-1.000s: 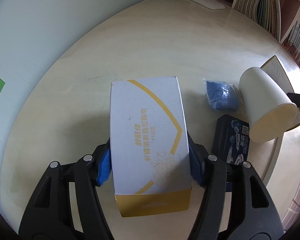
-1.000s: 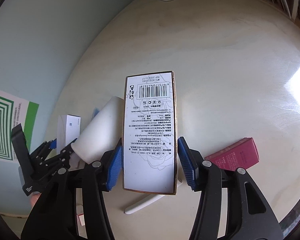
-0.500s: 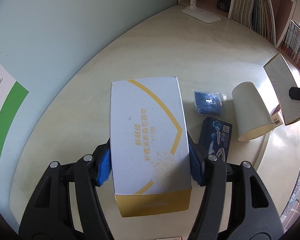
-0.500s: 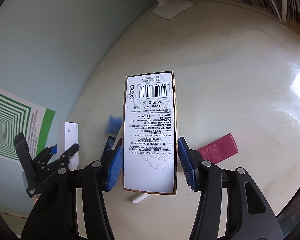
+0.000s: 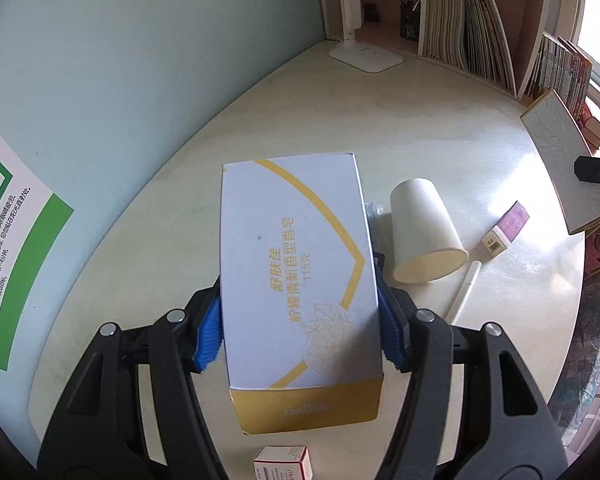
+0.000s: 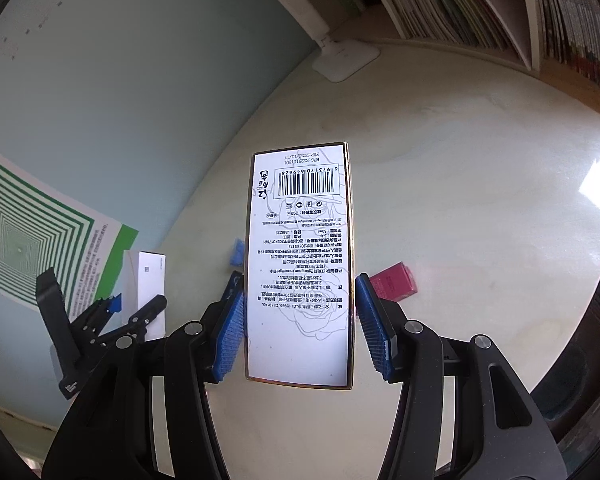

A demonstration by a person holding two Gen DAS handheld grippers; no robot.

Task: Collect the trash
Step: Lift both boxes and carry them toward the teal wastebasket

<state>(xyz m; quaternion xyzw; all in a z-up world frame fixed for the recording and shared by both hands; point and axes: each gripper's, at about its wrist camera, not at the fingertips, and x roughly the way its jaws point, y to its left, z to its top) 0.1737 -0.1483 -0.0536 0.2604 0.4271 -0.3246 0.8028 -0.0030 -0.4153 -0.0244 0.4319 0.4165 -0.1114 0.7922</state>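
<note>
Left gripper [image 5: 300, 328]: blue pads clamped on the long sides of the soap box [image 5: 298, 276], carried above the table.
Right gripper [image 6: 300, 328]: holds the tall box [image 6: 300, 264], barcode side up; the left pad touches, the right pad looks just off the edge.
Handling: both look like light, probably empty cardboard; stiff at the edges, crushable mid-panel, so squeeze gently near the corners.
Still lying: paper cup [image 5: 424, 232] on its side, pink box [image 5: 506, 228], white stick [image 5: 464, 290], small carton [image 5: 284, 460].
Table [image 5: 148, 248]: pale, glossy, rounded edge; items may slide.
Room: lamp base [image 5: 366, 54], bookshelf [image 5: 472, 28], teal wall.
</note>
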